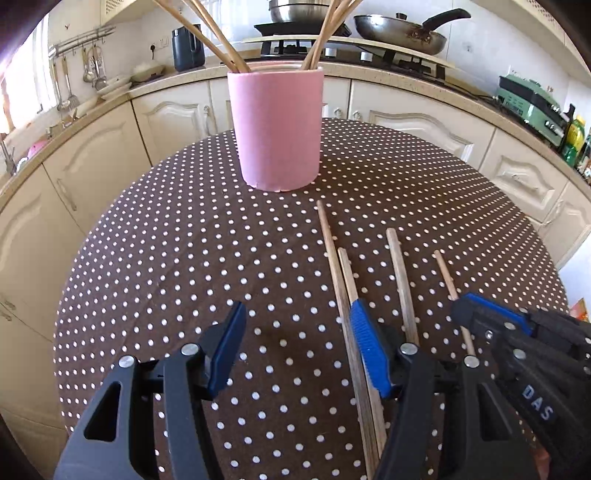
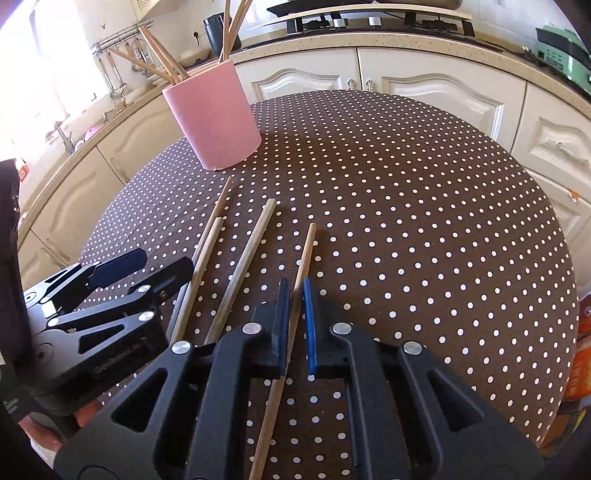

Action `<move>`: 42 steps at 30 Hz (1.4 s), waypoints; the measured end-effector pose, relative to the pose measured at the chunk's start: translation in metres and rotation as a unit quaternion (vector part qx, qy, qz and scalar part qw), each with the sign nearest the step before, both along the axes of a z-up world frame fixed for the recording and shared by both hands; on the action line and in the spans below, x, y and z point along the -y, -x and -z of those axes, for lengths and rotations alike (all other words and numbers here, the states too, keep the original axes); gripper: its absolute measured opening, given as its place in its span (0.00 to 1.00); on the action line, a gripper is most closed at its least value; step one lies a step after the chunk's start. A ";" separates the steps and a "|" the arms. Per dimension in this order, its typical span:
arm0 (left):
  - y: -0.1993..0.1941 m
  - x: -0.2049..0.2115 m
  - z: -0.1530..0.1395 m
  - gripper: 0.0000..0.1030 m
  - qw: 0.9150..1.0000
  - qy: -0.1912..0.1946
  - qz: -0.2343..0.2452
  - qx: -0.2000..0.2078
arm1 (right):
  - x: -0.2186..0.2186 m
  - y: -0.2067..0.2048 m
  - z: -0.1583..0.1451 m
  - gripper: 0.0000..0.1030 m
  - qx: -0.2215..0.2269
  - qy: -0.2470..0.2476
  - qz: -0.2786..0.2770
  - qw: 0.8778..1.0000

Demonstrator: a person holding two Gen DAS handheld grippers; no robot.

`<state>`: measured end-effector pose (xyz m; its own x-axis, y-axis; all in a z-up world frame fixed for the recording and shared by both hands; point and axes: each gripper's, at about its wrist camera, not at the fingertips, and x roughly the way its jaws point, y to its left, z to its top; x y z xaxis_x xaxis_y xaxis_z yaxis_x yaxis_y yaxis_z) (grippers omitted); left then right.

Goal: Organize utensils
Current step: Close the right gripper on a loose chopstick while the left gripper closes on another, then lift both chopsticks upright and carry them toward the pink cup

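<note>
Hovering low over the dotted table [image 1: 184, 229], the left gripper [image 1: 295, 354] gapes wide, holding nothing. Pink cup [image 1: 277, 129] stands beyond, sticks inside. Four chopsticks [image 2: 243, 258] lie loose alongside; the right gripper [image 2: 295, 325] straddles the rightmost chopstick [image 2: 304, 254], jaws nearly closed, contact unclear.

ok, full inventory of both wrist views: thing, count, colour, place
chopsticks on table: four, light wood, lying side by side on the cloth
pink holder: one, far side of table, several chopsticks standing in it
tablecloth: one, brown with white dots
frying pan: one, steel, on stove behind
dark jug: one, on counter
left tongs: open, beside the leftmost chopsticks
right tongs: narrowly straddling the rightmost chopstick, contact unclear
</note>
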<state>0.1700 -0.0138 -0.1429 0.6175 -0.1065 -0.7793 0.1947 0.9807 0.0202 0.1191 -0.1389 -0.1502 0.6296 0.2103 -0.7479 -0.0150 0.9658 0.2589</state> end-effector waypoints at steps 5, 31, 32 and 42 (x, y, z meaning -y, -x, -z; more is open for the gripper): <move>-0.012 0.006 0.001 0.58 1.000 -0.014 -0.008 0.000 | 0.010 -0.002 0.001 0.08 -0.002 -0.009 -0.004 1.000; 0.028 -0.031 -0.006 0.06 0.995 0.055 -0.086 0.002 | 0.025 0.001 -0.003 0.07 -0.004 -0.038 -0.003 0.999; 0.034 -0.033 -0.006 0.06 0.994 0.060 -0.085 0.008 | 0.025 0.003 -0.007 0.07 0.002 -0.040 -0.003 0.999; 0.046 -0.047 -0.034 0.06 0.984 0.148 -0.065 0.080 | 0.031 0.018 -0.042 0.07 0.052 -0.053 0.006 0.997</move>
<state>0.1243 0.0334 -0.1092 0.7533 -0.2268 -0.6173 0.0855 0.9645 -0.2499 0.1013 -0.1699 -0.1082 0.7047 0.2777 -0.6529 -0.0364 0.9332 0.3576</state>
